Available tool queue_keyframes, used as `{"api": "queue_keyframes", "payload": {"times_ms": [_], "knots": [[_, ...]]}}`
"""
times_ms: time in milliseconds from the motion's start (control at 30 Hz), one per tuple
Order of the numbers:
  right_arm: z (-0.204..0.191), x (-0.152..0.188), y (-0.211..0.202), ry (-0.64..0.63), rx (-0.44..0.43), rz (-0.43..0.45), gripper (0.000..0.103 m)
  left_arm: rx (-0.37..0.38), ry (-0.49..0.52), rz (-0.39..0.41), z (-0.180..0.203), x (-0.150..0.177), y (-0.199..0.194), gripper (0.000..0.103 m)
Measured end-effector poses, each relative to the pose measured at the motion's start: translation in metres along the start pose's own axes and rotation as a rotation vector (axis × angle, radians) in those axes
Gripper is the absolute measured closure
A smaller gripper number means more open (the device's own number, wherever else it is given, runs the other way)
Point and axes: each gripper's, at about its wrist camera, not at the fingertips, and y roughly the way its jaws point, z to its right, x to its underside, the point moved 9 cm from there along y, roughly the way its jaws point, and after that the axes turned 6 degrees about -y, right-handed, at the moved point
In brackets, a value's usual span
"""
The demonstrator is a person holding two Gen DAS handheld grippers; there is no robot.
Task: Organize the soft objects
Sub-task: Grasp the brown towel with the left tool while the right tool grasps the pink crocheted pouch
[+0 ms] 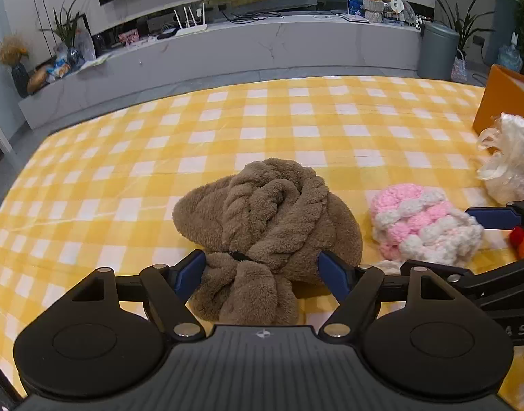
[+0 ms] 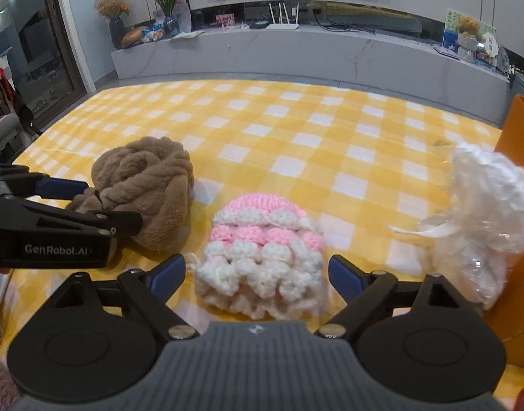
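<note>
Gingham cloth [image 1: 227, 130] in yellow and white covers the table, with an orange box [image 2: 520, 157] at its right edge and a crinkled clear plastic bag [image 2: 484, 212] just beside it. A grey trash bin [image 1: 437, 49] stands on the floor beyond. The brown fleece scarf [image 1: 268, 219] lies bunched at the left, its tail end reaching between the blue pads of the left gripper [image 1: 262, 272], whose jaws stand wide around it without squeezing. The pink-and-white crocheted hat [image 2: 262, 260] lies near the scarf, right in front of the right gripper [image 2: 258, 272], also spread wide and holding nothing.
</note>
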Motion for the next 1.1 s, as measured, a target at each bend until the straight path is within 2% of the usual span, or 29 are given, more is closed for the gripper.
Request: {"api": "queue_keyframes", "payload": {"times_ms": [133, 200, 333, 600, 700, 833, 933, 1067, 1100], "knots": [[-0.004, 0.001, 0.008, -0.031, 0.024, -0.009, 0.016, -0.004, -0.021, 0.001, 0.001, 0.002, 0.003, 0.016], [-0.004, 0.001, 0.011, -0.040, 0.036, -0.010, 0.022, -0.002, -0.025, 0.006, 0.002, 0.002, 0.004, 0.016], [-0.001, 0.003, 0.018, -0.025, 0.032, -0.022, 0.025, -0.018, -0.006, 0.004, 0.002, 0.001, 0.006, 0.016], [-0.012, 0.002, 0.011, -0.100, 0.035, -0.010, 0.048, -0.040, 0.035, -0.005, 0.007, 0.003, 0.008, 0.015], [-0.013, -0.001, 0.006, -0.107, 0.035, 0.000, 0.055, -0.051, 0.066, -0.001, 0.010, 0.003, 0.010, 0.013], [-0.010, -0.004, -0.009, -0.082, 0.035, 0.028, 0.066, -0.044, 0.050, -0.003, 0.007, 0.002, 0.011, 0.014], [-0.010, -0.002, -0.020, -0.061, 0.030, 0.037, 0.069, -0.059, 0.070, 0.002, 0.008, 0.002, 0.011, 0.019], [-0.008, 0.003, -0.038, -0.025, 0.026, 0.060, 0.071, -0.068, 0.058, 0.016, 0.005, -0.001, 0.008, 0.035], [-0.007, 0.005, -0.044, -0.013, 0.026, 0.068, 0.071, -0.066, 0.048, 0.022, 0.004, -0.003, 0.006, 0.036]]}}
